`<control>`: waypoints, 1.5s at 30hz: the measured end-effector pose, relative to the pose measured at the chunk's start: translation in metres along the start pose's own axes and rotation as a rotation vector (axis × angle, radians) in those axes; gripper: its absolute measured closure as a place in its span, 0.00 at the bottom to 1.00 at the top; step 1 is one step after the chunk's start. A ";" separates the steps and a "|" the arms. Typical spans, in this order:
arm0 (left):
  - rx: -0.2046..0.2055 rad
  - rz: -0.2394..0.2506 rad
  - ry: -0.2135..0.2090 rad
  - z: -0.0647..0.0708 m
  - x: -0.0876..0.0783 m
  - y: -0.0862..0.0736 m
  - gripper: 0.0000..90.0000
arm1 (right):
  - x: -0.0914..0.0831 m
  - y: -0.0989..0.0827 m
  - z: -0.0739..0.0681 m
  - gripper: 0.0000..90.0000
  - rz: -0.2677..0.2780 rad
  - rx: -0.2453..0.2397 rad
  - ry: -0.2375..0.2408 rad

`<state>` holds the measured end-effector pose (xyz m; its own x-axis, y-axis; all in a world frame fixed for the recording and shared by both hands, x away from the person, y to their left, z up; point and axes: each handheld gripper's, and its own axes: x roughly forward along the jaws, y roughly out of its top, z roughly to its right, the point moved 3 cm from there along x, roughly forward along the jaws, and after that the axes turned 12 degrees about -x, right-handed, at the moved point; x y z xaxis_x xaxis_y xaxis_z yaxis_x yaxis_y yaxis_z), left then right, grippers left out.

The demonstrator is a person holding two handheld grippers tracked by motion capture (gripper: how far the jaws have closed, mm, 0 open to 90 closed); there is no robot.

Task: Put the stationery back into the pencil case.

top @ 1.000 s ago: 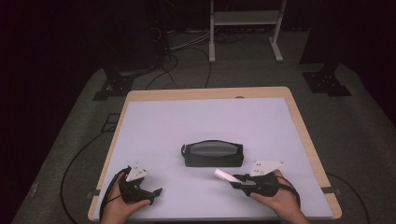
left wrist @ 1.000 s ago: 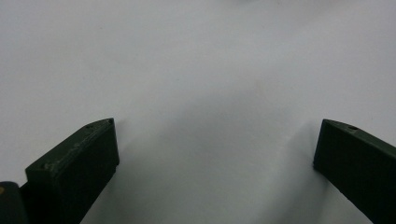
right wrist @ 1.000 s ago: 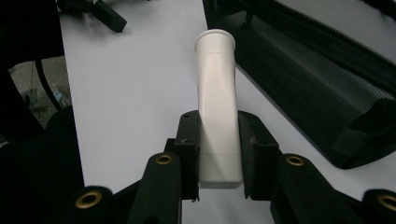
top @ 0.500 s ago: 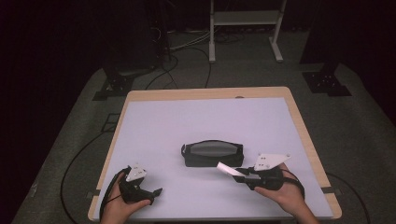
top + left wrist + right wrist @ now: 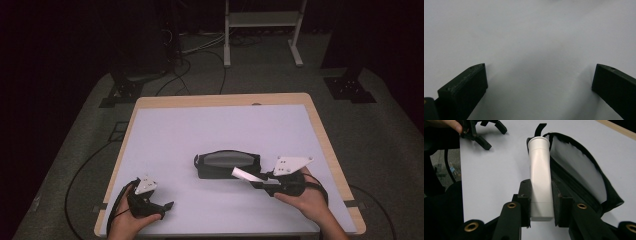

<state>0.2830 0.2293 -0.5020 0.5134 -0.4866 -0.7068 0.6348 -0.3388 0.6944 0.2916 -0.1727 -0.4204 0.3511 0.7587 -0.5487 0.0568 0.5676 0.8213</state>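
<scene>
White tube [image 5: 540, 177] sits clamped between the two black pads of the right claw [image 5: 541, 200], which grips it low on its length, so that most of the tube sticks out ahead of the jaws. Its capped far end (a slightly wider collar) points toward the open mouth of a black pouch [image 5: 579, 170] with a pale lining, and lies right at the pouch's near edge; whether the two touch is hard to tell. In the high view the right claw [image 5: 257, 179] is held by the person's right hand [image 5: 305, 197] near the front right of the desk [image 5: 215, 125], and the tube [image 5: 243, 175] slants up and to the left from it, its tip over the front edge of the pouch [image 5: 227, 162], which lies near the middle of the desk.

On the other side, the left claw [image 5: 167, 205] is held by the left hand [image 5: 131, 222] near the front left corner of the desk, well apart from the pouch. Seen along its own jaws, the left claw [image 5: 539, 82] stands wide open over the bare white desk top [image 5: 531, 37], with nothing between its pads. A dark cable [image 5: 85, 175] trails from it off the desk's left edge to the floor.
</scene>
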 end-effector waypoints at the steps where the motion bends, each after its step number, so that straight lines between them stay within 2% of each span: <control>1: 0.000 0.000 0.000 0.000 0.000 0.000 0.00 | 0.000 0.001 0.001 0.78 0.000 -0.002 -0.001; 13: 0.000 0.000 0.000 0.000 0.000 0.000 0.00 | 0.001 0.014 0.018 0.78 0.002 -0.027 0.009; 25: 0.000 0.001 -0.001 0.000 0.000 0.000 0.00 | 0.011 0.025 0.032 0.78 -0.001 -0.041 0.020; 45: -0.003 0.002 -0.001 0.000 0.000 0.000 0.00 | 0.035 0.041 0.053 0.78 -0.073 -0.094 0.060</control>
<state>0.2829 0.2291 -0.5019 0.5142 -0.4884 -0.7051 0.6352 -0.3355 0.6957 0.3558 -0.1401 -0.3972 0.2924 0.7303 -0.6174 -0.0091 0.6477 0.7619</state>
